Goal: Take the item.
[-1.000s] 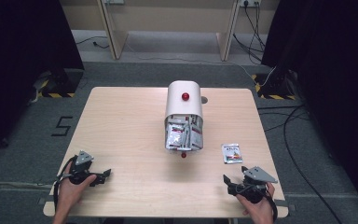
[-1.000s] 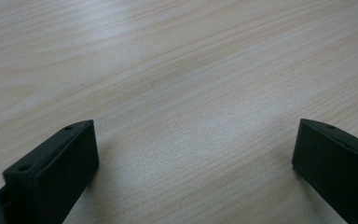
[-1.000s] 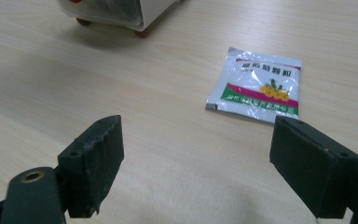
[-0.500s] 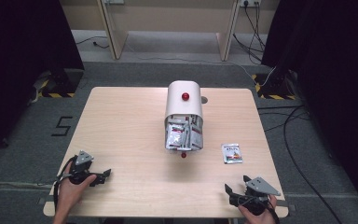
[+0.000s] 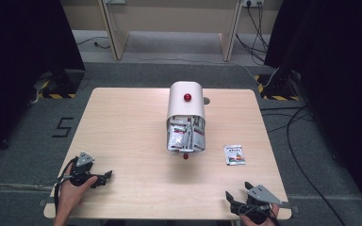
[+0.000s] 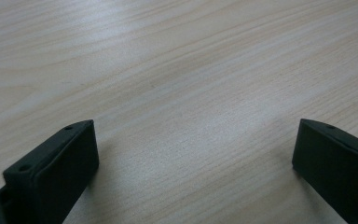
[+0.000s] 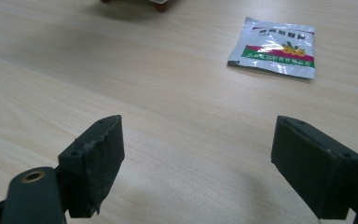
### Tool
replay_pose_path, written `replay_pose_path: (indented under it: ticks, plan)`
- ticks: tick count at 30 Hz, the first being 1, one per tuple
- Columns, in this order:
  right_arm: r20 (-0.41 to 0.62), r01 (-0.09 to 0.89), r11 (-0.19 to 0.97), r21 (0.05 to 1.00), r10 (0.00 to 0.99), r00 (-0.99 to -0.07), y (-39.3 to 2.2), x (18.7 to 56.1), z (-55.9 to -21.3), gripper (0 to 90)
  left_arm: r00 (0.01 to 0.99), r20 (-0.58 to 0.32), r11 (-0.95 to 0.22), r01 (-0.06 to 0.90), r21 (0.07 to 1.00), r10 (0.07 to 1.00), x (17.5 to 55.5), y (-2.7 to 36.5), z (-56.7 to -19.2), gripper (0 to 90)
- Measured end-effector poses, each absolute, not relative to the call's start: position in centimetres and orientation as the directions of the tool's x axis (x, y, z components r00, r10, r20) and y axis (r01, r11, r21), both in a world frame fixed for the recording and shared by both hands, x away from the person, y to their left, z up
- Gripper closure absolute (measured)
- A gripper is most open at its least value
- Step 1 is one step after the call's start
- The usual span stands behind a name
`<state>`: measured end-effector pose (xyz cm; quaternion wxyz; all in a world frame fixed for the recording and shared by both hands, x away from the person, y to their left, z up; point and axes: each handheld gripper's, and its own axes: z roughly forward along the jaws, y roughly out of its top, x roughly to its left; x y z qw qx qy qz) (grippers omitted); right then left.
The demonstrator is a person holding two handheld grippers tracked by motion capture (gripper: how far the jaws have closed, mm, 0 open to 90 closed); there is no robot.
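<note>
A white dome-topped dispenser [image 5: 186,101] with a red knob lies mid-table, its open front stuffed with several silver sachets [image 5: 185,136]. One loose silver sachet [image 5: 234,154] with a red and green label lies flat to its right, and it lies ahead and to the right in the right gripper view [image 7: 275,46]. My right gripper [image 5: 237,189] rests open at the table's near right edge [image 7: 198,123], nothing between its jaws. My left gripper [image 5: 104,177] is open over bare wood at the near left [image 6: 196,135], also holding nothing.
The light wooden table [image 5: 122,122] stands on grey carpet. A red foot of the dispenser [image 7: 160,5] shows at the top of the right gripper view. Cables and black curtains lie beyond the right side of the table.
My right gripper has drawn back toward the near edge of the table, away from the loose sachet. The left gripper has stayed put.
</note>
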<state>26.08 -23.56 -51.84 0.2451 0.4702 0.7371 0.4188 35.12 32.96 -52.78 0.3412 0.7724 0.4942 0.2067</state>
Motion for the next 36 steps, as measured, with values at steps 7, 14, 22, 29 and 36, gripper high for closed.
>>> replay_pose_path:
  ticks: [7, 14, 22, 29, 36]
  plan:
    - [0.034, 0.51, 0.227, 0.83, 0.891, -0.452, -23.5, 25.8, -52.5, 18.1, 0.426, -0.018, -0.279, 0.623, 0.731, 0.904, 35.1, 33.0, -52.8, 0.0]
    - [0.036, 0.521, 0.241, 0.819, 0.884, -0.466, -23.4, 25.3, -53.1, 17.1, 0.426, -0.018, -0.279, 0.622, 0.731, 0.905, 35.1, 33.0, -52.8, 0.0]
    - [0.001, 0.501, 0.278, 0.82, 0.874, -0.485, -23.0, 25.1, -53.2, 16.4, 0.426, -0.018, -0.279, 0.622, 0.731, 0.905, 35.1, 33.0, -52.8, 0.0]
    - [-0.01, 0.497, 0.299, 0.815, 0.863, -0.504, -22.8, 25.2, -53.3, 15.1, 0.426, -0.018, -0.279, 0.622, 0.731, 0.904, 35.1, 33.0, -52.8, 0.0]
    - [-0.008, 0.494, 0.302, 0.816, 0.859, -0.512, -22.7, 25.2, -53.3, 15.1, 0.426, -0.014, -0.281, 0.621, 0.732, 0.905, 35.1, 32.9, -52.8, 0.0]
